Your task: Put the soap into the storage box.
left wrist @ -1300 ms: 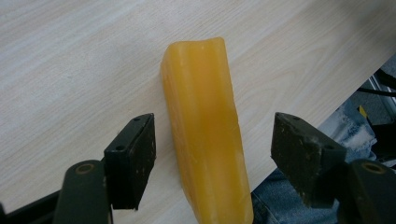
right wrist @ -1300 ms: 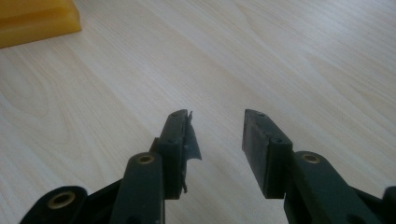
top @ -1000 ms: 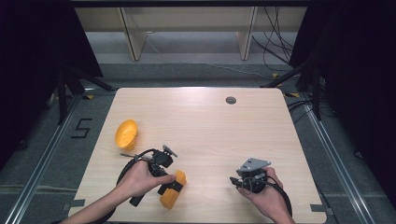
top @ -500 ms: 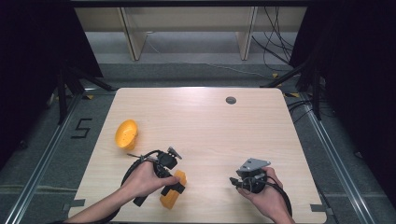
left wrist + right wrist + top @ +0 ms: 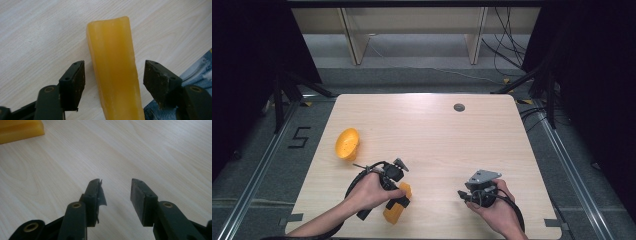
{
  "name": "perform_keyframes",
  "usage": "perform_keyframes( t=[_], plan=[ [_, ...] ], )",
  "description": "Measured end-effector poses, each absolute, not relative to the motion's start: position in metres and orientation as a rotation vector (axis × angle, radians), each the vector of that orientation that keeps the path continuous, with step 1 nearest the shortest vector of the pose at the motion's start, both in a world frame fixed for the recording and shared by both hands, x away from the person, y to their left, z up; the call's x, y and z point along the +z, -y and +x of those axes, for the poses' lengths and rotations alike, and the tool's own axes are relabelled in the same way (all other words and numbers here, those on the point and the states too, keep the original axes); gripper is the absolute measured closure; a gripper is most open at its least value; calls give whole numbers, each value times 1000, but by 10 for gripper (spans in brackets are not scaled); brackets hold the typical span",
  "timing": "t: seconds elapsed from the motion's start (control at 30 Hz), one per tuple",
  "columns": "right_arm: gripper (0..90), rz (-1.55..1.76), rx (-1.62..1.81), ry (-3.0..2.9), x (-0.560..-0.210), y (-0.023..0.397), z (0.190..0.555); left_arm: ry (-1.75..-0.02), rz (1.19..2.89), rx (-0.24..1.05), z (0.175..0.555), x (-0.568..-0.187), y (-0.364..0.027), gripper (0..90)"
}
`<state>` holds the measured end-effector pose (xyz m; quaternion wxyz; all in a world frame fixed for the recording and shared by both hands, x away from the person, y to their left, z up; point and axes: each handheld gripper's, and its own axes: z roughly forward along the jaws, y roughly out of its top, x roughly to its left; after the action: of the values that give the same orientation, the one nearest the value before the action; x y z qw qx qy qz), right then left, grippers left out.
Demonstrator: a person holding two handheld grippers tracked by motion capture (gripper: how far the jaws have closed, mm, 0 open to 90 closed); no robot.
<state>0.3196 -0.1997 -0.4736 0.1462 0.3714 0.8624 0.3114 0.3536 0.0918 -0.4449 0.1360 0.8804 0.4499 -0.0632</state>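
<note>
Orange block (image 5: 113,67) between wide left jaws, untouched; right jaws apart, empty.

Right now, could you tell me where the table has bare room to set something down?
The table's far half is bare, between the orange bowl and the dark disc. The near edge is crowded: left gripper astride the orange block, right gripper beside it.

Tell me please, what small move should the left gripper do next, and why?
Probably close the left gripper on the yellow block. In the left gripper view the block lies on the table between the two open fingers, with a gap on each side, so nothing holds it yet. The right gripper is open over bare wood, away from the block.
</note>
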Motion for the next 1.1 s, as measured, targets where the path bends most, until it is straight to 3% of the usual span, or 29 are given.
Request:
perform_keyframes(
  t=[1.1],
  plan=[
    [587,1083,893,-2509,-474,199,319,-1323,2630,-116,354,-451,-82,545]
  ],
)
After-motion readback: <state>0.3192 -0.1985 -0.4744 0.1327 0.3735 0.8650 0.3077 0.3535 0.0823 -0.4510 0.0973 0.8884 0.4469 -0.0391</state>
